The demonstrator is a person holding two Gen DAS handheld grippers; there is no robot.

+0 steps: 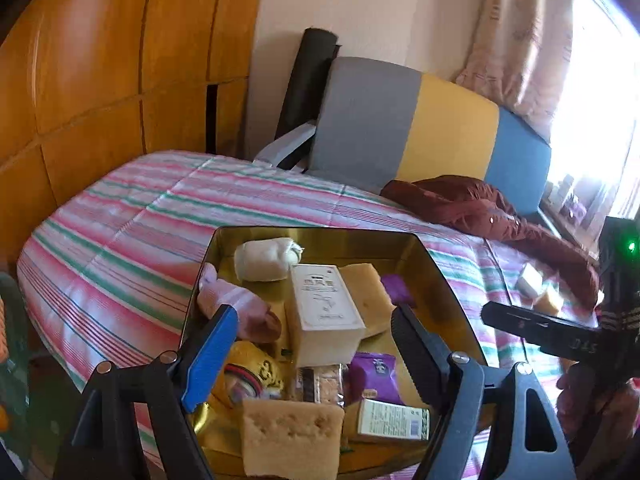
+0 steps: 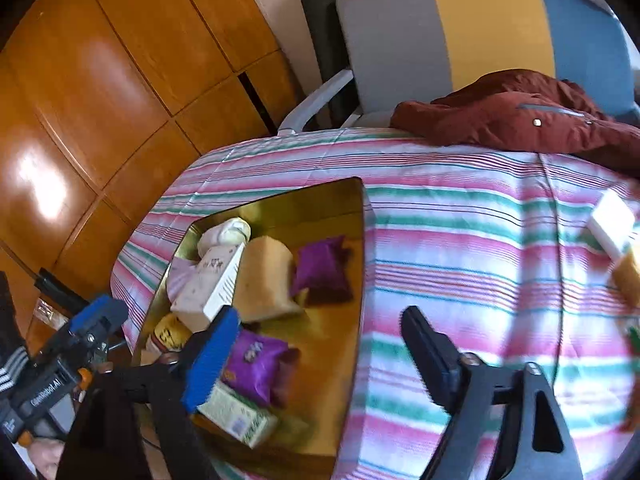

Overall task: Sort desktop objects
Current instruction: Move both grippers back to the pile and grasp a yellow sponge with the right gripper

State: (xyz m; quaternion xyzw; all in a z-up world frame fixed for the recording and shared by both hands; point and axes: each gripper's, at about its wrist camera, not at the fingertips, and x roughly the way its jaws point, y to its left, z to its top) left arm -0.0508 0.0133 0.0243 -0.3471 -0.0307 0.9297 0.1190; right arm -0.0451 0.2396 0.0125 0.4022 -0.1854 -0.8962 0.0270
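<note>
Left wrist view: the left gripper (image 1: 312, 332) hangs spread wide and empty over the gold tray (image 1: 448, 280), which holds 2 sponges, 2 purple packets, boxes and rolled socks. Right gripper (image 2: 320, 340) gapes wide, empty, above the striped cloth (image 2: 460, 240). Farther off lies a maroon jacket (image 2: 520, 116).

Each gripper has a black angular frame with silver screws at the pivots. The left gripper (image 1: 312, 344) carries one blue ribbed finger pad and one black. The right gripper (image 2: 320, 344) matches it. A black sleeve (image 2: 10, 344) with white stripes shows at nine o'clock.
</note>
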